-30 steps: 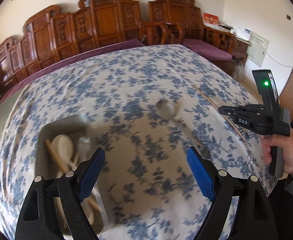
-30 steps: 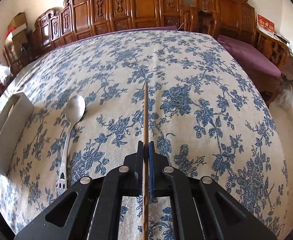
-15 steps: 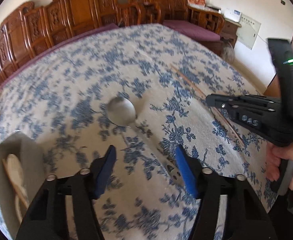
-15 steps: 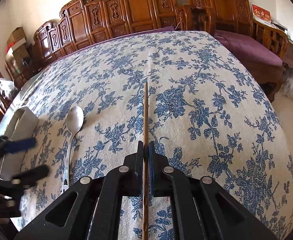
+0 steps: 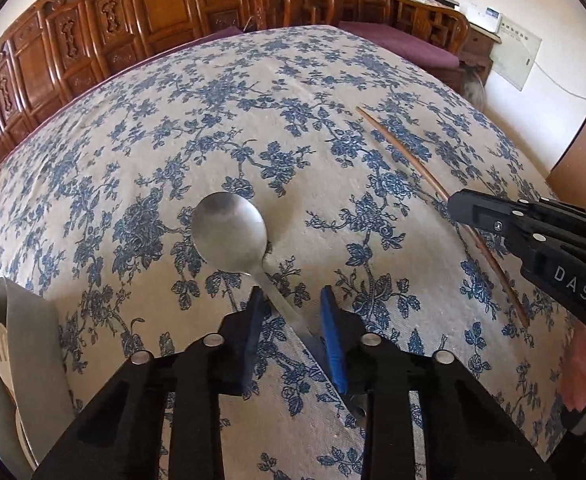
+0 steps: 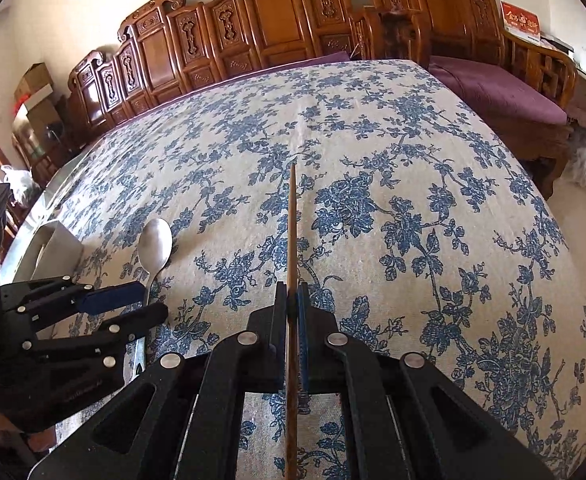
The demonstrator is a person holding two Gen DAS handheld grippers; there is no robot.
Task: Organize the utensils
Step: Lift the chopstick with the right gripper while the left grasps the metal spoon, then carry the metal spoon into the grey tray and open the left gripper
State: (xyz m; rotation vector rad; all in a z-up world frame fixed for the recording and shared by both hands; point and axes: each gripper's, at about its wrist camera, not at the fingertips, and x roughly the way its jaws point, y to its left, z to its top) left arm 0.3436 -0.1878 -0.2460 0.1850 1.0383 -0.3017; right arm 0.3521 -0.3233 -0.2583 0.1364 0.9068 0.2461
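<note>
A metal spoon [image 5: 231, 232] lies on the blue-flowered tablecloth, bowl pointing away; it also shows in the right wrist view [image 6: 155, 246]. My left gripper [image 5: 289, 300] is open, its blue pads straddling the spoon's handle close on both sides. My right gripper [image 6: 291, 296] is shut on a brown wooden chopstick [image 6: 292, 220] that points straight ahead; in the left wrist view the chopstick [image 5: 405, 148] runs into the right gripper [image 5: 493, 216]. The left gripper appears in the right wrist view [image 6: 133, 304].
A grey utensil tray [image 5: 25, 320] with pale wooden utensils [image 5: 1, 352] sits at the table's left edge; it also shows in the right wrist view [image 6: 55, 240]. Carved wooden chairs [image 6: 277, 20] and a purple-cushioned bench [image 6: 505, 92] ring the table.
My left gripper has swung from the tray toward the spoon, come down over its handle and narrowed its jaws. My right gripper keeps holding the chopstick, barely moved.
</note>
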